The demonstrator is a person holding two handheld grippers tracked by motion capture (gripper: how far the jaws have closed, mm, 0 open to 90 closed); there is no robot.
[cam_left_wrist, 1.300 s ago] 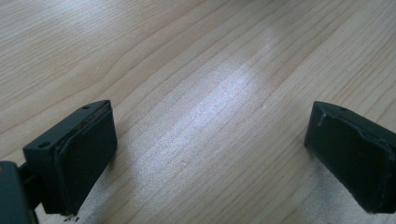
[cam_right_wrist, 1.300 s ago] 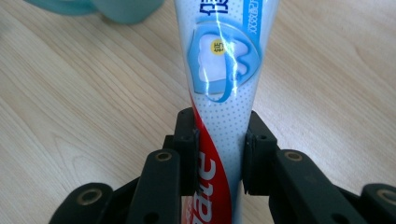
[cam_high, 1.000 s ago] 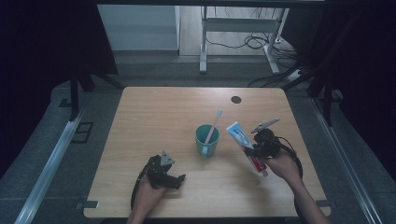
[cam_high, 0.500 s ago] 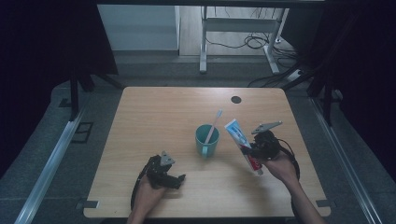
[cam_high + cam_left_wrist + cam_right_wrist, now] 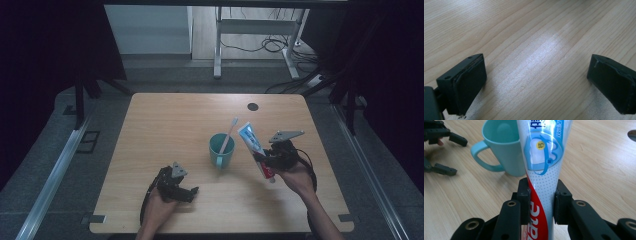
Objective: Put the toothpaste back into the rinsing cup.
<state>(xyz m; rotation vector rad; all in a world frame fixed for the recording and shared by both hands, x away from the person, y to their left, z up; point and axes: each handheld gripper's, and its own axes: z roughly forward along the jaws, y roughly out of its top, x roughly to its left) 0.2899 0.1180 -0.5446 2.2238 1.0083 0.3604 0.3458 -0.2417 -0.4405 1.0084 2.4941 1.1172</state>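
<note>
A teal mug (image 5: pixel 221 150) stands mid-table with a toothbrush (image 5: pixel 229 131) leaning in it. To its right my right gripper (image 5: pixel 265 163) is shut on a red, white and blue toothpaste tube (image 5: pixel 251 141), which hangs tilted above the table with its flat end up and toward the mug. In the right gripper view the pads press both sides of the tube (image 5: pixel 541 170), and the mug (image 5: pixel 504 147) is just behind it. My left gripper (image 5: pixel 189 192) rests on the table at the front left, its jaws wide open over bare wood (image 5: pixel 536 82).
The wooden table (image 5: pixel 175 125) has a small black round hole (image 5: pixel 253 106) at its back right. Dark curtains flank it, and a metal frame with cables (image 5: pixel 260 45) stands beyond the far edge. The left gripper (image 5: pixel 439 135) lies left of the mug.
The right gripper with the tube has shifted slightly left, toward the mug. The left gripper has not moved.
</note>
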